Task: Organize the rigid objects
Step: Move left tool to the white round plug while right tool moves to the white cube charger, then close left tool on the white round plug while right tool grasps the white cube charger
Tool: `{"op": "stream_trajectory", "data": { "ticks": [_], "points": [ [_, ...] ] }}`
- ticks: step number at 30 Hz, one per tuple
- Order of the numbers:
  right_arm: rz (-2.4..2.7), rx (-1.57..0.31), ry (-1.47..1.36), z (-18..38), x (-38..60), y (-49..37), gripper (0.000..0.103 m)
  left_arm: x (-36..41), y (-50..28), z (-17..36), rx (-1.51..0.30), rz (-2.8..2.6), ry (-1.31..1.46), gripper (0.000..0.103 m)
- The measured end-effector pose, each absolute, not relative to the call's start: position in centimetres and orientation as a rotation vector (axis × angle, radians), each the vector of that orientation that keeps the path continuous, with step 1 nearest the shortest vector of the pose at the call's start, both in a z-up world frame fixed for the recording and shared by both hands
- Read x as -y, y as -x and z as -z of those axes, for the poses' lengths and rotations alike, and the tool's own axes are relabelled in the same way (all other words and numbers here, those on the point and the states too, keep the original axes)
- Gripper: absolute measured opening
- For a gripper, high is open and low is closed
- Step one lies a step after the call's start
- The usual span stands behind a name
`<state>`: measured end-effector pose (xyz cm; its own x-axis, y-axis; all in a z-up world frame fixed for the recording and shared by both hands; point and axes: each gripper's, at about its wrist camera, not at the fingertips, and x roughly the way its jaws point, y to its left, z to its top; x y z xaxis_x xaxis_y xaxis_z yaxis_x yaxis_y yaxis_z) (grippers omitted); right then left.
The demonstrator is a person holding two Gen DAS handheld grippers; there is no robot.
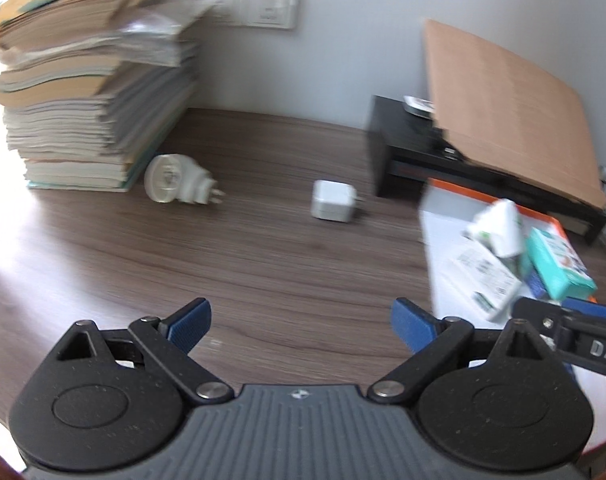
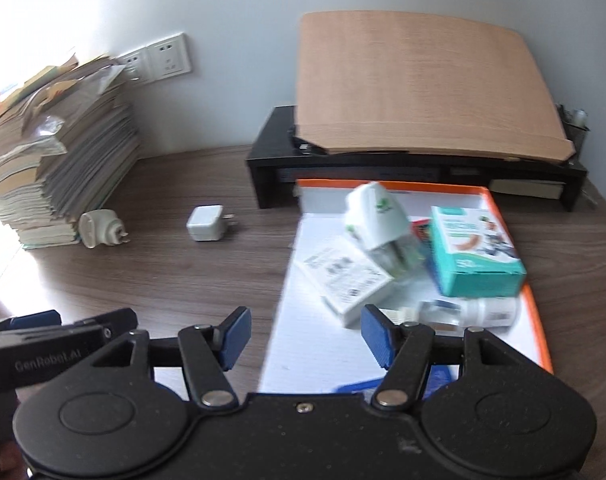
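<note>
Nearest, the left gripper (image 1: 301, 322) and right gripper (image 2: 305, 336) both gape wide, nothing between the jaws. Right of them, an orange-rimmed tray (image 2: 537, 312) holds a teal box (image 2: 473, 252), white boxes and a bottle (image 2: 487, 312). Farther left on the desk (image 1: 263, 264) lie a square charger (image 1: 332, 201) and a round plug adapter (image 1: 179, 180) beside stacked books (image 1: 95, 112).

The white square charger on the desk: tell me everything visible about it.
The white square charger is a small rounded cube, glossy plastic by its look, with metal prongs sticking out sideways toward the black monitor stand. It lies alone on the wooden desk, touching nothing else, between the round white plug adapter and the orange-rimmed tray.
</note>
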<state>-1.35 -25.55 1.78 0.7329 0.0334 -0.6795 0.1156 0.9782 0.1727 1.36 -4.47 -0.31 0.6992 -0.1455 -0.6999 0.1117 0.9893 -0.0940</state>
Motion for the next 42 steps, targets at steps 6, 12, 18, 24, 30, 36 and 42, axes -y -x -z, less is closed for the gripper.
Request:
{"op": "stream_trajectory", "data": {
  "ticks": [6,12,18,24,30,36,42],
  "points": [
    [0.033,-0.756,-0.202,-1.7,23.3,0.2,0.074,0.3,-4.0,0.3,-0.768,0.066,0.058,0.103],
    [0.055,-0.78,-0.203,-1.0,21.8,-1.0,0.074,-2.6,-7.6,0.6,-0.762,0.035,0.05,0.103],
    [0.076,-0.803,-0.198,-0.6,20.4,-2.7,0.074,-3.8,-11.3,1.3,-0.772,0.054,0.017,0.103],
    [0.093,-0.82,-0.196,0.2,18.7,-4.6,0.074,-4.3,-14.8,3.1,-0.794,0.093,-0.006,0.103],
    [0.098,-0.837,-0.184,0.9,17.3,-6.0,0.074,-4.4,-18.1,4.7,-0.82,0.107,-0.015,0.103],
    [0.116,-0.866,-0.186,2.0,16.8,-7.1,0.074,-4.2,-20.6,5.9,-0.826,0.142,-0.011,0.103],
    [0.125,-0.881,-0.18,2.5,16.5,-7.9,0.074,-4.7,-21.2,6.6,-0.791,0.195,0.037,0.089]
  ]
}}
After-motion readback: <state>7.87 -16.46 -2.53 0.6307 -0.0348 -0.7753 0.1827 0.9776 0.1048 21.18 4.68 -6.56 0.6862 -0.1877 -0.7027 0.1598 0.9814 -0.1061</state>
